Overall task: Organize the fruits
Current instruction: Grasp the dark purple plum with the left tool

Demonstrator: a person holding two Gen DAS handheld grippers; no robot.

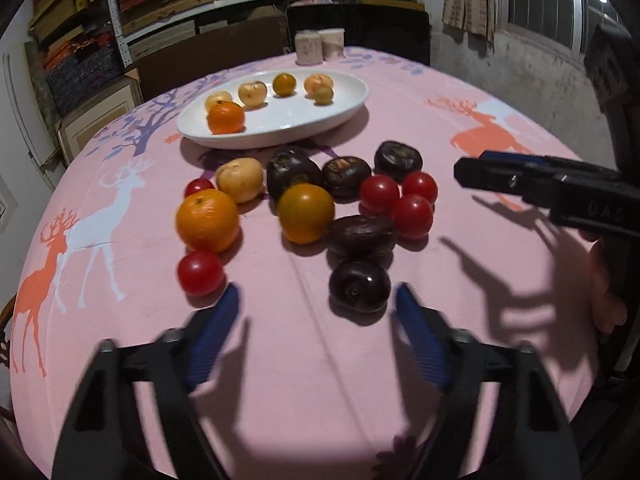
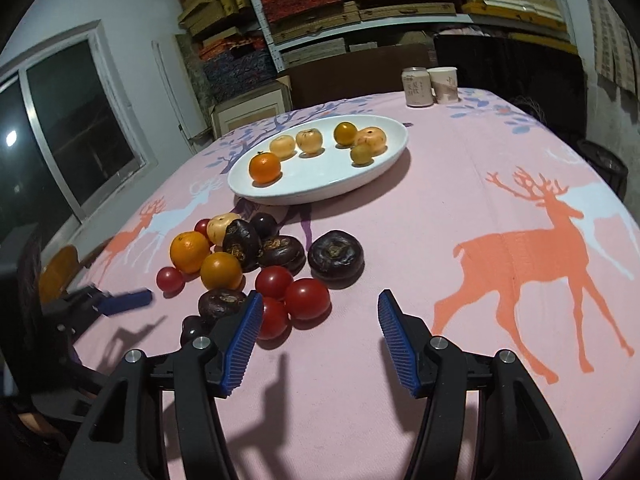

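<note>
A white oval plate (image 1: 304, 122) (image 2: 320, 184) holds an orange (image 1: 225, 118) and several pale and yellow fruits. In front of it lies a loose pile on the pink cloth: oranges (image 1: 207, 220), red tomatoes (image 1: 412, 216) (image 2: 307, 298), dark purple fruits (image 1: 359, 285) (image 2: 335, 258) and a pale fruit (image 1: 240, 179). My left gripper (image 1: 316, 340) is open and empty, just short of a dark fruit and a tomato (image 1: 200, 272). My right gripper (image 2: 318, 340) is open and empty, its left finger beside the tomatoes. It also shows in the left wrist view (image 1: 472, 174).
A can (image 2: 418, 87) and a paper cup (image 2: 445, 84) stand at the table's far edge. Shelves of stacked boxes (image 2: 360, 4) fill the back wall. A window (image 2: 72, 128) is on the left. The cloth shows deer prints (image 2: 532, 260).
</note>
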